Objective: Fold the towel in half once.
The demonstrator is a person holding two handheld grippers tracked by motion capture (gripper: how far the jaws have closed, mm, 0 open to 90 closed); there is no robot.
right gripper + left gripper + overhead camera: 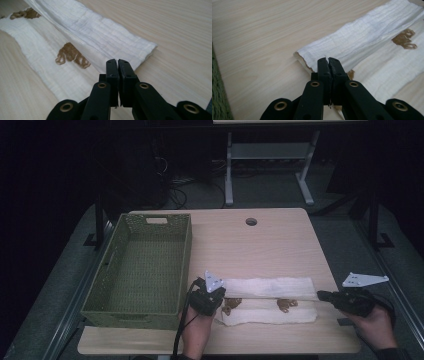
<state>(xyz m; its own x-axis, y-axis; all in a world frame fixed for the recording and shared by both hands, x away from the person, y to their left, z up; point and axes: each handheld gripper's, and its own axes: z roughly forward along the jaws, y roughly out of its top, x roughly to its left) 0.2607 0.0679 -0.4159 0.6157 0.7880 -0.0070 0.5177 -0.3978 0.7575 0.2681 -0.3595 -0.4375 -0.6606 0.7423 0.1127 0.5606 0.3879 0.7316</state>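
Both sets of fingers are pressed together, each pinching one end of the white cloth [270, 300]. From where I stand, the left gripper [216, 299] has the cloth's nine o'clock end and the right gripper [322, 295] its three o'clock end, with a fold held taut in a straight line between them. In the left gripper view the black fingers [324, 67] close on the cloth's edge, a thin sliver of white showing between their tips. In the right gripper view the fingers [112, 68] meet over the hem near the cloth's corner. The cloth lies on the pale wooden surface [260, 245] toward six o'clock, with brown printed marks [286, 305] on its lower half. A green woven basket [100, 305] sits just beside the left gripper, at nine o'clock on the surface.
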